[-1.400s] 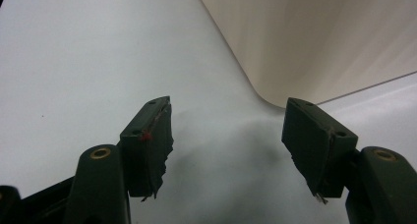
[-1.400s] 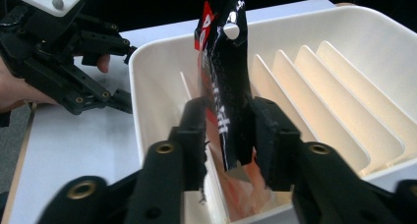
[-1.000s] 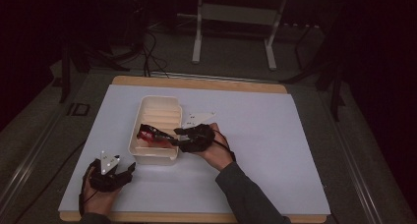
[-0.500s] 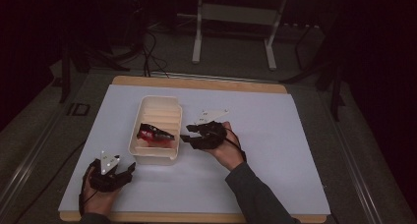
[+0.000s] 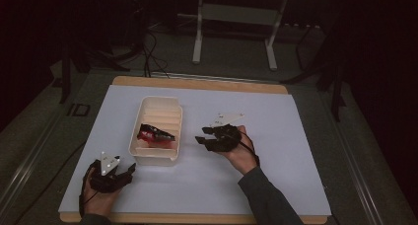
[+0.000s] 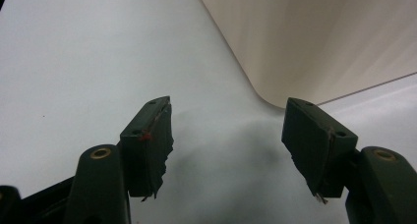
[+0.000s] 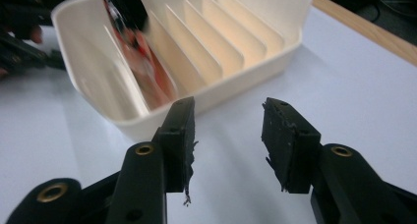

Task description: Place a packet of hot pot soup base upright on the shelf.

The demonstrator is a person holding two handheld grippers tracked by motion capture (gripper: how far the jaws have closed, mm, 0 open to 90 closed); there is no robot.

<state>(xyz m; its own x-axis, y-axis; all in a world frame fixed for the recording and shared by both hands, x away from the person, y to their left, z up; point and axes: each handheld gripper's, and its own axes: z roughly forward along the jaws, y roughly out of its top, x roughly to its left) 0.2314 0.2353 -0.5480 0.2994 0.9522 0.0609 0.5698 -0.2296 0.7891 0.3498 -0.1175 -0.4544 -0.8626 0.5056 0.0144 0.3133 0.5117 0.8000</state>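
- The red-and-black packet [image 5: 154, 134] lies in the cream slotted tray [image 5: 170, 106], tilted between 2 of the dividers [image 7: 216, 52] toward the near end; in the right gripper view [image 7: 135, 47] it leans against 1 divider with its top edge above the rim.
- Judge it light, thin and flexible, probably a glossy wrapper, so expect it to slip and crumple under a hard squeeze.
- Take it by the raised top edge where it clears the rim; the lower part sits pinched in the slot and leaves your pads no room.
- The tray looks like light, stiff plastic with thin dividers; a sideways tug on the packet could drag or tip it, so lift straight up along the slot.
- Your right claw [image 5: 207, 137] stands apart and empty, just beside the tray's right wall, pads [image 7: 179, 135] aimed at it from low over the surface [image 5: 276, 136].
- Your left claw [image 5: 127, 169] is also apart and empty, resting near the tray's near-left corner [image 6: 275, 94], free to steady it.
- Open room lies wide to the right and near side of the white surface; the wooden edge [image 5: 197, 83] runs close behind the tray, and the left edge is near your left hand [image 5: 98, 200].
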